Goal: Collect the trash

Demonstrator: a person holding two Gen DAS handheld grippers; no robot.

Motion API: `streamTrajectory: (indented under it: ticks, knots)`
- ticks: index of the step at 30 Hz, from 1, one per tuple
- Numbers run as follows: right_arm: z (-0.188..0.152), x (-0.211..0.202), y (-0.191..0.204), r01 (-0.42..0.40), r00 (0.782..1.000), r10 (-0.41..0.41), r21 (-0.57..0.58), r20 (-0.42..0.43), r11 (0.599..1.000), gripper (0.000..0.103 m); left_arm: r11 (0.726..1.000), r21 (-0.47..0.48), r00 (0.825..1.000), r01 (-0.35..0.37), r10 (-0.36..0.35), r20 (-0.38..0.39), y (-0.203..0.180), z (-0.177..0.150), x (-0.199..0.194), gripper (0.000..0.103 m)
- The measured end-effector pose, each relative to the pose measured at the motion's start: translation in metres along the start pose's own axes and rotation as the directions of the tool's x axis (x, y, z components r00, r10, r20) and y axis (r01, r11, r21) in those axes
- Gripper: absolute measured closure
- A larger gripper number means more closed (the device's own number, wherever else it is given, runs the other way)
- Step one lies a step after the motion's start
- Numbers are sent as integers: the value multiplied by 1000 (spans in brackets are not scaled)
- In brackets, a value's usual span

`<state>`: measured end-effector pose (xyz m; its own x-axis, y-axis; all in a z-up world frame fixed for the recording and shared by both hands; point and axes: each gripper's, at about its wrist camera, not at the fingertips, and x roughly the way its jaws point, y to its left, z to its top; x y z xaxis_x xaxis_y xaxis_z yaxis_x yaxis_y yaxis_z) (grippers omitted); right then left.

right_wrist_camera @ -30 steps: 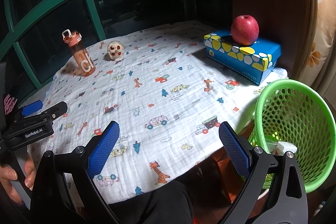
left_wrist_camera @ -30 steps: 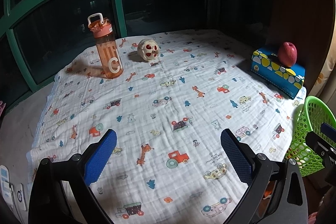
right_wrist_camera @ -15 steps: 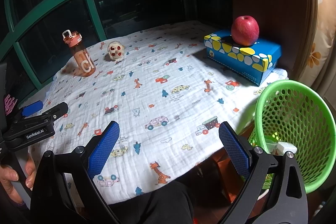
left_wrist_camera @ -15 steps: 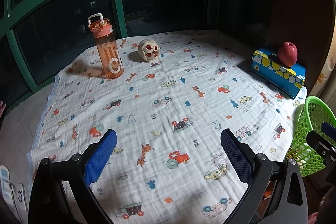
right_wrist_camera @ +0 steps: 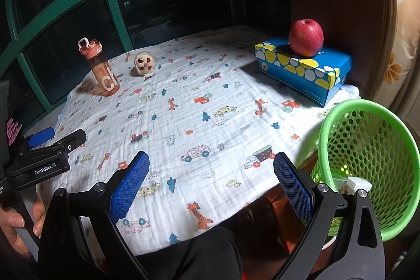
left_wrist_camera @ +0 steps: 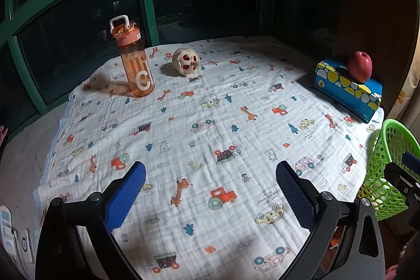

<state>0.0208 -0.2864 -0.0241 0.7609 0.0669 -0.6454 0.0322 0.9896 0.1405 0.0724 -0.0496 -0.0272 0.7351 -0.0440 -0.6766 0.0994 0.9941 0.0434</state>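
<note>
A green mesh basket (right_wrist_camera: 367,156) stands off the table's right edge, with pale scraps (right_wrist_camera: 357,184) lying at its bottom; its side also shows in the left wrist view as the same basket (left_wrist_camera: 386,169). My left gripper (left_wrist_camera: 210,194) hovers open over the near part of the printed cloth (left_wrist_camera: 210,122), holding nothing. My right gripper (right_wrist_camera: 211,184) is open over the near right edge of the cloth (right_wrist_camera: 197,109), empty, left of the basket. A crumpled white ball with red spots (left_wrist_camera: 185,61) lies far back on the cloth.
An orange water bottle (left_wrist_camera: 132,62) stands at the far left. A blue tissue box (right_wrist_camera: 302,70) with a red apple (right_wrist_camera: 305,38) on top sits at the far right. Dark windows with green frames ring the table. A hand (right_wrist_camera: 15,225) holds the left gripper's handle.
Both grippers have barely shifted; they stay open and nothing on the cloth has moved.
</note>
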Motion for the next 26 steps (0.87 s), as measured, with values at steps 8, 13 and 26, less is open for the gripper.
streamTrajectory:
  ticks: [8,13,26]
  knots:
    - [-1,0,2,-3,1000,3,-4,-3,1000,8,1000,0,1000,6,-6,4,0,-1,0,7]
    - [-2,1,3,-6,1000,6,-5,-5,1000,8,1000,-4,1000,1,-1,9,1,-2,-1,7]
    - [-3,6,7,-17,1000,17,-12,-15,1000,8,1000,-18,1000,-7,7,0,5,-2,1,7]
